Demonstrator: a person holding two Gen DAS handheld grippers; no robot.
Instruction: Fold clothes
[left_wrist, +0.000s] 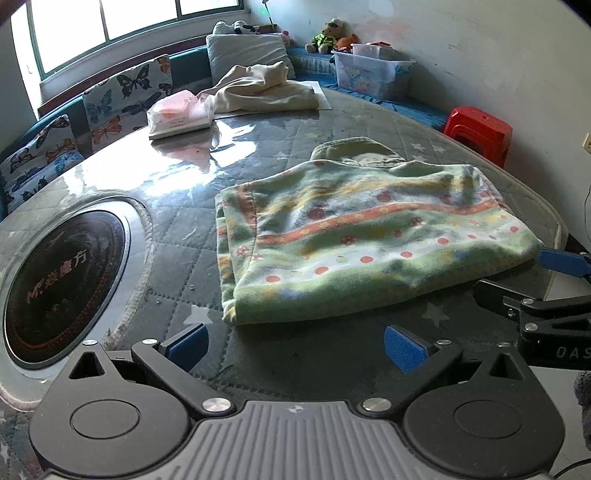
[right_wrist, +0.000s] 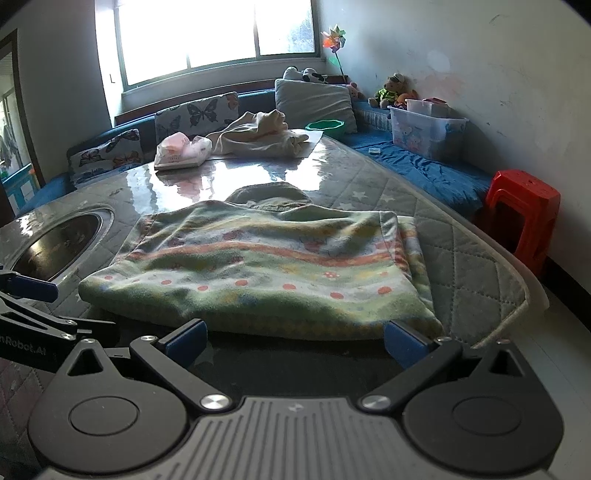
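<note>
A green fleece garment (left_wrist: 354, 236) with orange stripes and red dots lies folded flat on the quilted table; in the right wrist view the same garment (right_wrist: 258, 269) fills the middle. My left gripper (left_wrist: 295, 347) is open just short of its near left edge, nothing between the blue pads. My right gripper (right_wrist: 295, 339) is open at the garment's near edge, its pads close to the cloth but not on it. The right gripper's fingers (left_wrist: 561, 260) show at the far right of the left wrist view, beside the garment's right corner. The left gripper's finger (right_wrist: 29, 286) shows at the left.
A round black hotplate (left_wrist: 62, 288) is set into the table on the left. A cream garment (left_wrist: 258, 90) and a pink tissue pack (left_wrist: 177, 114) lie at the far end. A red stool (right_wrist: 521, 218) and a clear plastic bin (right_wrist: 424, 131) stand to the right, cushions behind.
</note>
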